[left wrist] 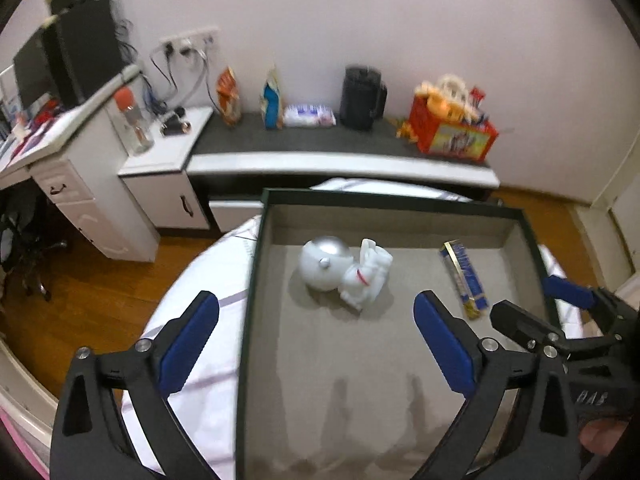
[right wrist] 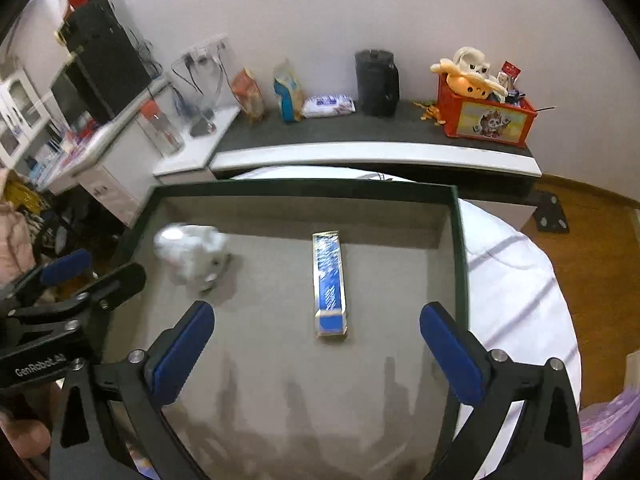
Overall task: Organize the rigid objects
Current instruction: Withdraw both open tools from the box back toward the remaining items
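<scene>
Between the wide-open jaws of the right gripper [right wrist: 316, 344], just ahead of their blue pads, lies the blue and gold box [right wrist: 330, 284]. Its long axis runs straight away from the gripper toward the tray's far wall, with the solid blue end nearest the jaws. Nothing is held there.

The left gripper [left wrist: 316, 336] also stands with its jaws spread wide and empty. Ahead of them, a little toward the right jaw, the white astronaut figurine [left wrist: 344, 270] lies on its side. Its silver helmet points to the left and slightly away, and its legs point to the right. In the right wrist view it is only a white blur beyond the left jaw. From the left wrist view the box lies past the right jaw, slanted, its far end leaning left.

Both things rest apart from each other on the grey floor of a shallow tray [right wrist: 304, 192] with a dark green rim. The tray sits on a bed [right wrist: 516, 272] with a white cover that has faint stripes. The left jaw of the left gripper hangs outside the tray's left rim, over the cover.

Beyond the bed a low dark-topped bench [right wrist: 376, 132] runs along a pale wall, carrying snack bags, a black jug [right wrist: 376, 84] and a red toy bin [right wrist: 486, 114]. White drawers stand to the left on a wooden floor.
</scene>
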The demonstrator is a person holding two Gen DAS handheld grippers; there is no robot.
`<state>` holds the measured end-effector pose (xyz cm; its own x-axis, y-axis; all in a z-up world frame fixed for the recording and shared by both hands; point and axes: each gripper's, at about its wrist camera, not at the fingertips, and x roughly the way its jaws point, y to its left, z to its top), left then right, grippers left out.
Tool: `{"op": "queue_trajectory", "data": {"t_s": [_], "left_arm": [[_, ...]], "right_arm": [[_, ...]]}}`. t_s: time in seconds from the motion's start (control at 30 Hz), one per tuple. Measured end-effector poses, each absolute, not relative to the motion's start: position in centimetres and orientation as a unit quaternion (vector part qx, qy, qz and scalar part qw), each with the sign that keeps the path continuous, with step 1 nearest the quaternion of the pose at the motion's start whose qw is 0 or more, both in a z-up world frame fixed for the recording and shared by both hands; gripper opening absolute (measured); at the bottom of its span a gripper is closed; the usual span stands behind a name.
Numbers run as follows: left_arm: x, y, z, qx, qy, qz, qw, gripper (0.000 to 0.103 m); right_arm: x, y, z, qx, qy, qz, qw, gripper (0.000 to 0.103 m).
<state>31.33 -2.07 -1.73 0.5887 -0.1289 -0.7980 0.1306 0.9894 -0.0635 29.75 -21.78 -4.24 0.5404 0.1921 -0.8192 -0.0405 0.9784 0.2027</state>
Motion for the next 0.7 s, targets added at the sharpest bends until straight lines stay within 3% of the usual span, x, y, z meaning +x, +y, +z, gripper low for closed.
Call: {"op": "queue_trajectory", "data": {"t_s": [0.4, 0.7], "left_arm": [[16.0, 2.9, 4.1, -0.022, 0.343, -0.043, 0.938, 0.103], [7.2, 3.2, 4.4, -0.019, 0.315, -0.011, 0.949, 0.103]], "right_arm": [[16.4, -22.1, 2.2, 0.087, 0.389, 0.061, 0.915, 0.103], [7.3, -21.3, 3.4, 0.069, 0.348, 0.056, 0.933, 0.103]]}}
